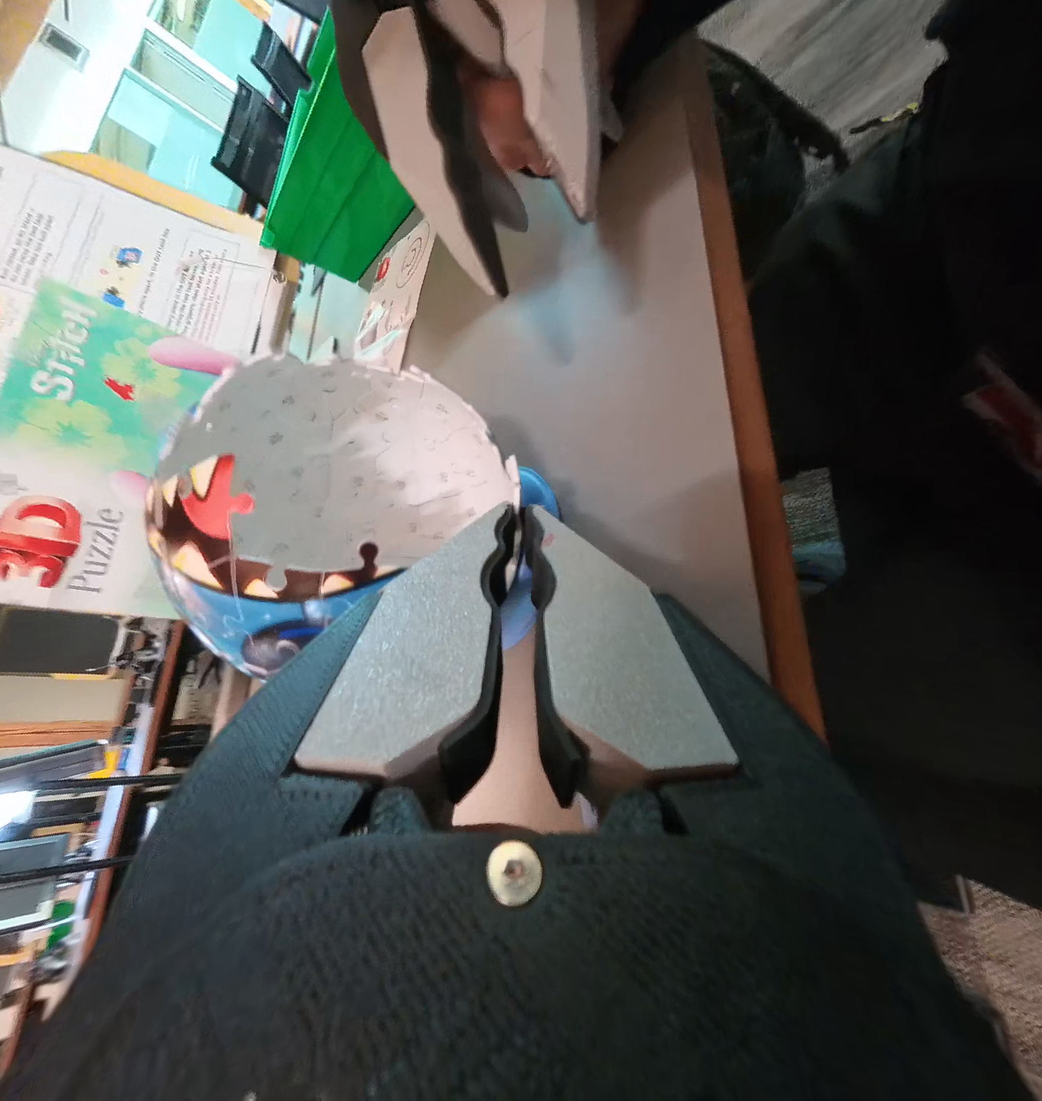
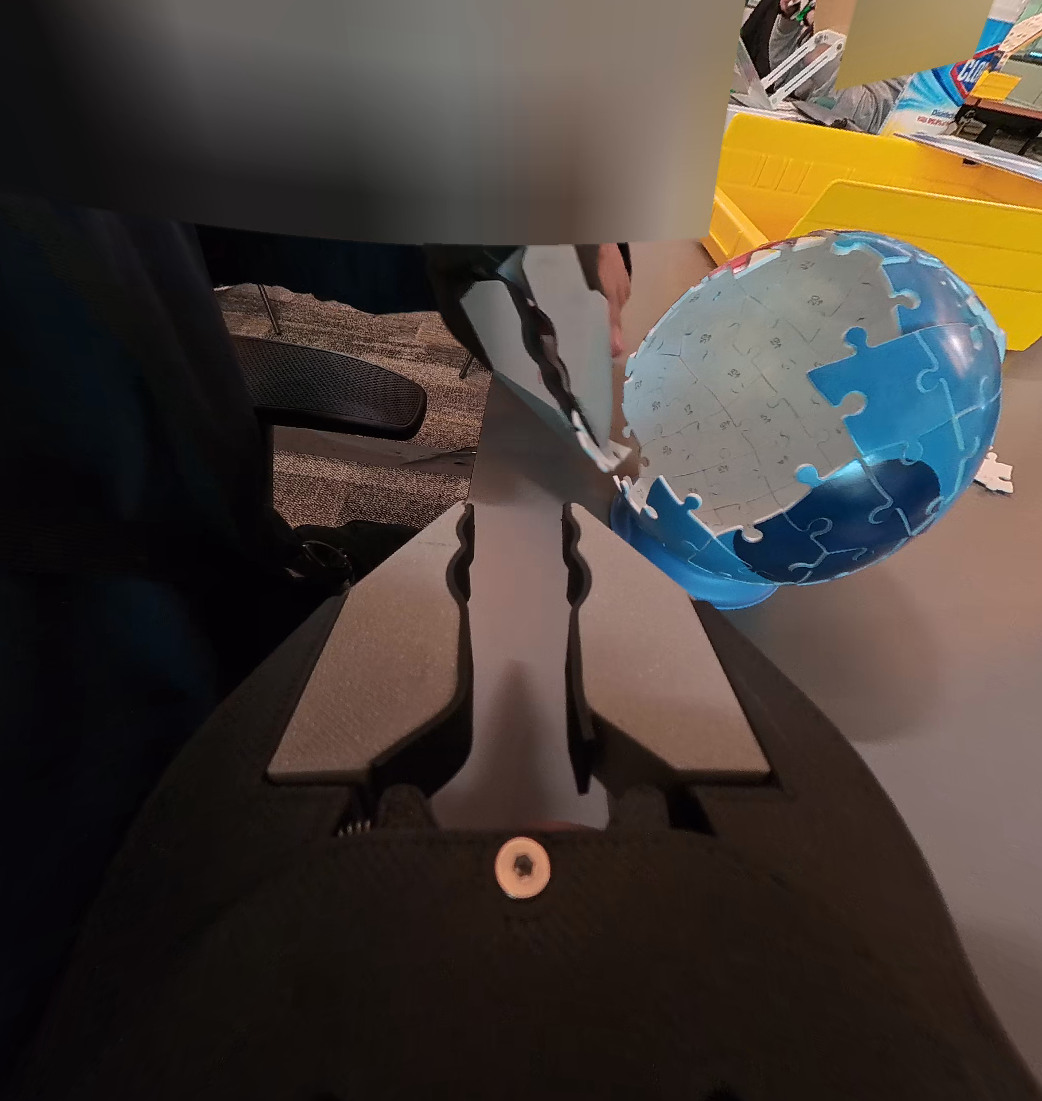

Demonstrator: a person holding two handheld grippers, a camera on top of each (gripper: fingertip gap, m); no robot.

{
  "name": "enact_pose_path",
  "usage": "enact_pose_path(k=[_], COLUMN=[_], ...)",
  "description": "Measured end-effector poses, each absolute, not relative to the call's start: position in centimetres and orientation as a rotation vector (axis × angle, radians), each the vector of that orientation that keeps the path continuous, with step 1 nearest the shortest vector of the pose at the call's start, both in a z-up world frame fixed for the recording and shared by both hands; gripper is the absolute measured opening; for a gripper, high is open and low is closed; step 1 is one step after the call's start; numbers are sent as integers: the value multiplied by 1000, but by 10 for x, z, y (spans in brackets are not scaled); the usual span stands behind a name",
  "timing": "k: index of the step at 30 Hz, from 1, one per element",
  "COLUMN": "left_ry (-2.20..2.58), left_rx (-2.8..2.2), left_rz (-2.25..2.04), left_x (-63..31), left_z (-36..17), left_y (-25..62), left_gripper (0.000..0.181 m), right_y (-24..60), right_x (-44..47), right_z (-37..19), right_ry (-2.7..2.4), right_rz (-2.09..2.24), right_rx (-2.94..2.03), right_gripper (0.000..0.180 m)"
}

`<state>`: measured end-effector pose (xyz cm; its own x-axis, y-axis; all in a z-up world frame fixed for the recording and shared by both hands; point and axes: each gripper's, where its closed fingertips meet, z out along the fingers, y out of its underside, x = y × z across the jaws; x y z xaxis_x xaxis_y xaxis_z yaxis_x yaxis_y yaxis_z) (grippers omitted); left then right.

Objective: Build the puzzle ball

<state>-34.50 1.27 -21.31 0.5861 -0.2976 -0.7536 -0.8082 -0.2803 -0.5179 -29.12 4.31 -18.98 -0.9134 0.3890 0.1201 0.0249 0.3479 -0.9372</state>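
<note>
Left gripper (image 1: 519,518): grey-padded fingers pinched on a small white jigsaw piece (image 2: 605,451) at the open rim of the ball.
Right gripper (image 2: 515,512): jaws parted, nothing between them — held near the ball.
Puzzle ball (image 2: 816,417): half-built blue plastic sphere, grey inside, on a blue ring stand (image 2: 727,587) on the grey table (image 2: 864,685).
Behind it: printed puzzle box (image 1: 59,447).

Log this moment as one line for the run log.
puzzle ball: unfinished, on blue stand | left gripper: shut on puzzle piece at its open rim | right gripper: open, empty
</note>
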Motion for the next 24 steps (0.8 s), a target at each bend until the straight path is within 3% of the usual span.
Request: enact_pose_path(k=[10,14,18,24], left_ry=[897,865,875,896], left_rx=[-1829,-1838,-1862,-1865], left_rz=[615,554,557,543], left_x=[-315,-314,-316,-314], left_z=[-199,-203,-205,-206], left_y=[13,15,13,12], left_gripper=[0,0,0,1], right_y=[28,14,13,6], right_x=[-310,-300,-309,-304], right_z=[-188,-201,-200,-196], right_ry=[-2158,-2170,-2097,-2103], right_rz=[1380,1225,1113,1172], right_rx=[-300,-125,-90,-48], right_gripper=[17,24,10,20])
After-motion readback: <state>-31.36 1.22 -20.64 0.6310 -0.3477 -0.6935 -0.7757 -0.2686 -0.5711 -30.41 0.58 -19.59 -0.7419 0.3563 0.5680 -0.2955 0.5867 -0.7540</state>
